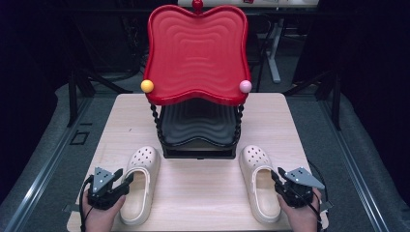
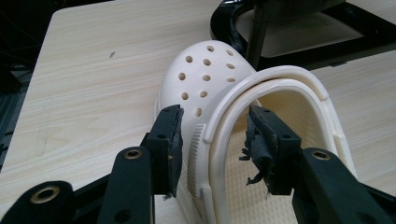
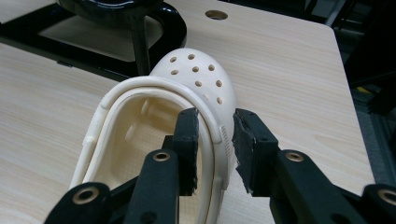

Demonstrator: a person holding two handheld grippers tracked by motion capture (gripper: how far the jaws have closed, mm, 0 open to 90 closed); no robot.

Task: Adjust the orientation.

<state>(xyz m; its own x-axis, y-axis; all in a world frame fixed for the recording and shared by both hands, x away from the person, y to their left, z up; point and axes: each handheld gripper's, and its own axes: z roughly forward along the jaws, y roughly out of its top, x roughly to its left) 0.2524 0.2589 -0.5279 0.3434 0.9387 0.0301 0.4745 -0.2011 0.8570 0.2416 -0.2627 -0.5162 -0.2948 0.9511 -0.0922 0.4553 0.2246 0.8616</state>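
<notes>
I have 2 cream clogs on the tabletop (image 1: 203,188), toes toward the black-and-red 2-tier rack (image 1: 197,96). My left gripper (image 2: 215,135) straddles the outer side wall and strap of the left clog (image 2: 219,79); its jaws stand wide, pads clear of the wall. My right gripper (image 3: 215,140) straddles the outer side wall of the right clog (image 3: 187,84); its jaws stand closer, but I cannot tell whether the pads press on the wall.
</notes>
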